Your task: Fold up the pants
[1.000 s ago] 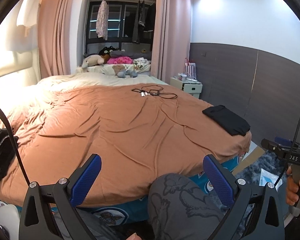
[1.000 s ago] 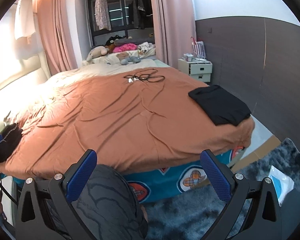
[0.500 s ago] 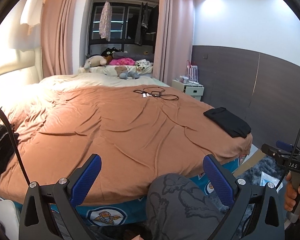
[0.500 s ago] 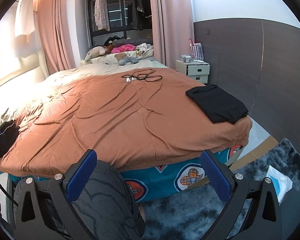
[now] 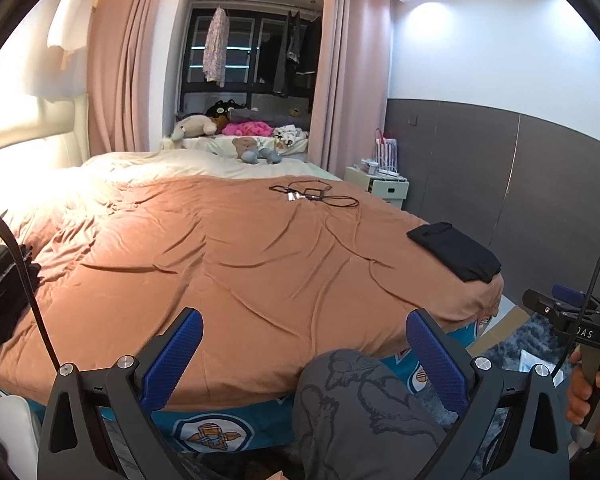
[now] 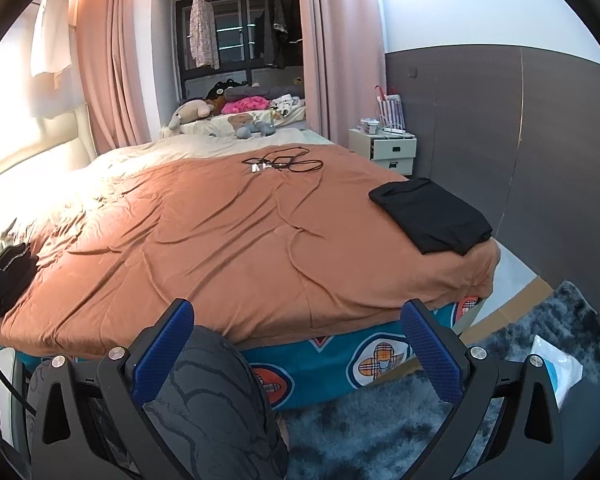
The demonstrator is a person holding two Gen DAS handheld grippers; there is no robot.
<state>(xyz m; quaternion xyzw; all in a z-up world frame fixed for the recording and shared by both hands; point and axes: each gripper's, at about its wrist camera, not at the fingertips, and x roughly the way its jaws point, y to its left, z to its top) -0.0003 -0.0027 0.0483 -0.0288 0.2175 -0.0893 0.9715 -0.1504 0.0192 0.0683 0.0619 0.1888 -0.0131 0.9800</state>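
Pants: black, folded into a flat rectangle, lying at the right-hand corner of the bed near its foot edge, on top of the orange cover.

Left gripper: jaws spread wide, blue pads apart, nothing between them; held in front of the bed's foot edge, well apart from the pants.

Right gripper: jaws likewise wide apart and empty, also short of the bed edge; a hand grips its handle at the far right of the left wrist view.

Knees: grey patterned trousers, worn by the person, low in both views, just before the bed.

Dark bundle of cloth: at the left edge of the bed.

Black cables: looped on the cover toward the far end.

Soft toys: piled beyond the bed, below the window.

White bedside cabinet: right of the bed, against the grey wall.

Grey shaggy rug: on the floor at the bed's foot.
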